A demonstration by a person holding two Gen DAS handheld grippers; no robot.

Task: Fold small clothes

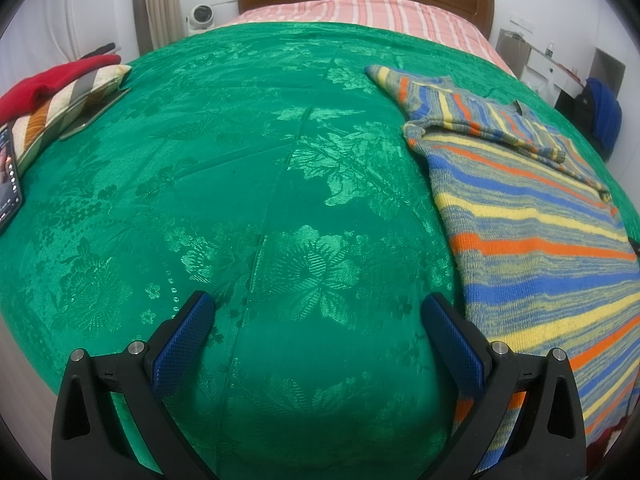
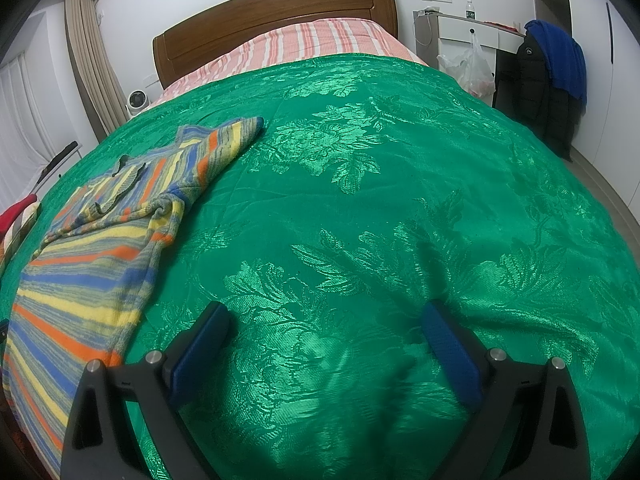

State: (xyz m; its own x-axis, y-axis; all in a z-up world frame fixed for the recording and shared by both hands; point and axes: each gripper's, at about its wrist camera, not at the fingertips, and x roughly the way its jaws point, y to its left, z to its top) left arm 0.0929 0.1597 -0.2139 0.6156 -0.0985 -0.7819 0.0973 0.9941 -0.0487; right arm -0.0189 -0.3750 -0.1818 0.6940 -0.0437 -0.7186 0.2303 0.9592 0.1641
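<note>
A striped knit sweater (image 1: 536, 240) in blue, yellow, orange and grey lies flat on the green bedspread (image 1: 248, 184), one sleeve folded across its chest. It lies at the right of the left wrist view and at the left of the right wrist view (image 2: 88, 264). My left gripper (image 1: 318, 312) is open and empty over bare bedspread, just left of the sweater's hem. My right gripper (image 2: 326, 320) is open and empty over the bedspread (image 2: 380, 208), to the right of the sweater.
A striped cushion (image 1: 60, 108) with a red garment (image 1: 44, 80) and two phones lies at the bed's left edge. A wooden headboard (image 2: 272, 16) and pink striped sheet are at the far end. A desk and dark jacket (image 2: 548, 84) stand right of the bed.
</note>
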